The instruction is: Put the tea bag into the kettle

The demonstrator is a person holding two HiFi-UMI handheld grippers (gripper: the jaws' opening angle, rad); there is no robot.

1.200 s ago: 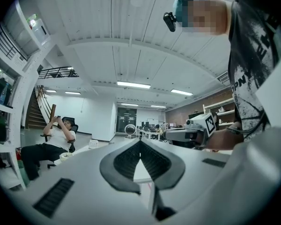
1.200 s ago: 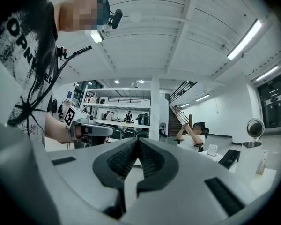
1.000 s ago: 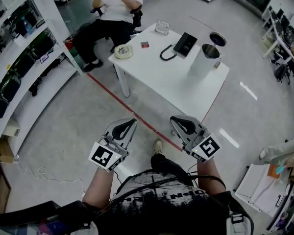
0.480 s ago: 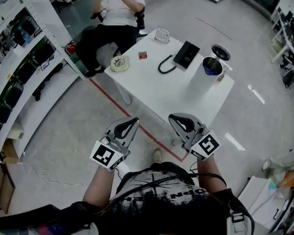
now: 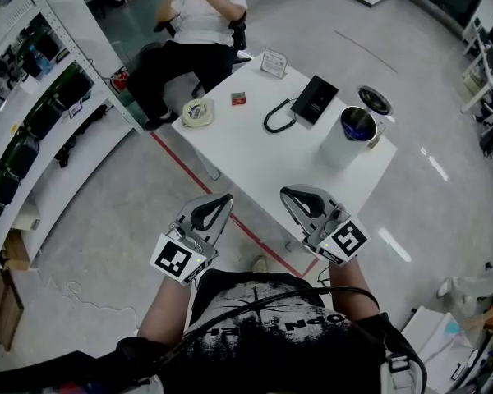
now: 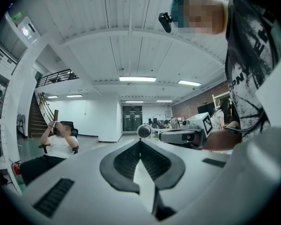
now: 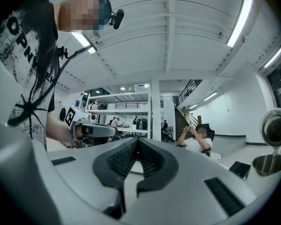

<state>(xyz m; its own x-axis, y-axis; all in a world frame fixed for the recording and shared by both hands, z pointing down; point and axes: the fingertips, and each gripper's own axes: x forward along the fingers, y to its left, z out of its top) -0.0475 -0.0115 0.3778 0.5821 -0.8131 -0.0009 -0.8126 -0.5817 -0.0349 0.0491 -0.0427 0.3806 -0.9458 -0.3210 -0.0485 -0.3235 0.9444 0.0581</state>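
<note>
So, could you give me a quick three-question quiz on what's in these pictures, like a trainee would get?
1. True or false: the kettle on the white table has its lid on.
2. The left hand-held gripper and right hand-held gripper hold: A) a cup, B) nothing, C) a spoon?
3. Which lies nearer the seated person: the tea bag or the kettle?
Key: 1 false; 2 B; 3 the tea bag.

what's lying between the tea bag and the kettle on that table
The black cord loop and black base lie between the tea bag and the open kettle. Both lie low, so the bag could likely pass over them.
</note>
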